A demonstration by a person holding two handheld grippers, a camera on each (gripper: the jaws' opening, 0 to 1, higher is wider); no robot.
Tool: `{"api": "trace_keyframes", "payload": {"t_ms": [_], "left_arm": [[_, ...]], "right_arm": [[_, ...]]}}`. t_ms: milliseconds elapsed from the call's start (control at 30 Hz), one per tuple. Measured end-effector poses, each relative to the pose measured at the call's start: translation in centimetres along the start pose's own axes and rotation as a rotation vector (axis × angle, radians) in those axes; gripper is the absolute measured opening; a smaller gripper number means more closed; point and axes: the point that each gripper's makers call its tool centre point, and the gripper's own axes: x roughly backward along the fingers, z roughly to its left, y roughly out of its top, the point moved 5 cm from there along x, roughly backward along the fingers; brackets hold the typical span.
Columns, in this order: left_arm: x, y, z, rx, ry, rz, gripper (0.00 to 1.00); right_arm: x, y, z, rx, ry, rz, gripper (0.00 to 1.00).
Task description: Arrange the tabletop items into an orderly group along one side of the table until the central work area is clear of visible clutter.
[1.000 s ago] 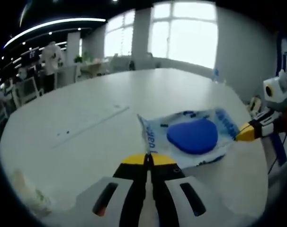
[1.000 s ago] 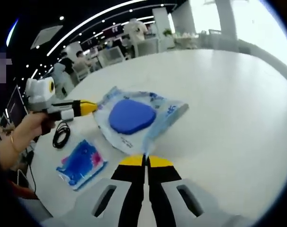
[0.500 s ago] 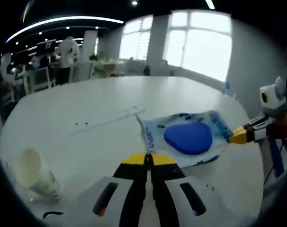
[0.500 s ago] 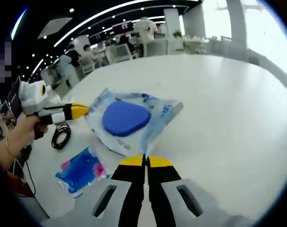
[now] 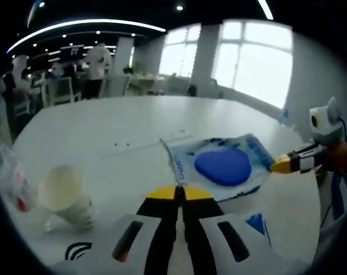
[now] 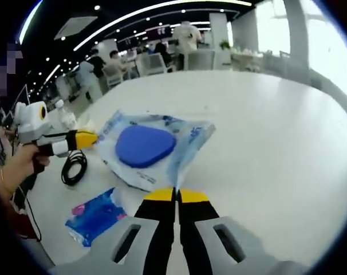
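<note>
Teamwork holds the clear bag [image 5: 222,169] with its blue pad aloft over the counter [image 5: 105,132] — left gripper [image 5: 178,193] and right gripper [image 6: 174,195] each pinch an opposite edge. Best travel level, together, toward the cable [image 6: 74,166] side.

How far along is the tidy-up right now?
In hand: both grippers, left and right, are shut on opposite corners of the clear pouch with the blue pad. Left to group: coiled black cable, blue packet, white cup. Nothing looks lined up yet.
</note>
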Motion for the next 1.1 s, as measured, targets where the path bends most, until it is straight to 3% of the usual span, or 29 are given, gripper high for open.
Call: {"api": "trace_keyframes", "payload": {"t_ms": [200,367,567,900,1100], "left_arm": [[0.4,-0.3,0.9,0.07,0.022,-0.034,0.0],[0.5,-0.8,1.5,0.058,0.054,-0.018,0.0],[0.8,-1.1,2.5,0.11,0.08,-0.045,0.0],[0.6,-2.0,3.6,0.148,0.143,-0.043,0.0],[0.6,-2.7,4.4,0.187,0.172,-0.051,0.0]], "right_arm": [[-1.6,0.9,0.0,0.045,-0.01,0.006,0.01],[-2.8,1.4,0.5,0.088,-0.007,0.021,0.01],[-4.2,1.9,0.7,0.124,-0.002,0.033,0.01],[-6.4,2.0,1.5,0.173,0.01,0.042,0.01],[-7.5,2.5,1.6,0.221,0.015,0.014,0.01]]}}
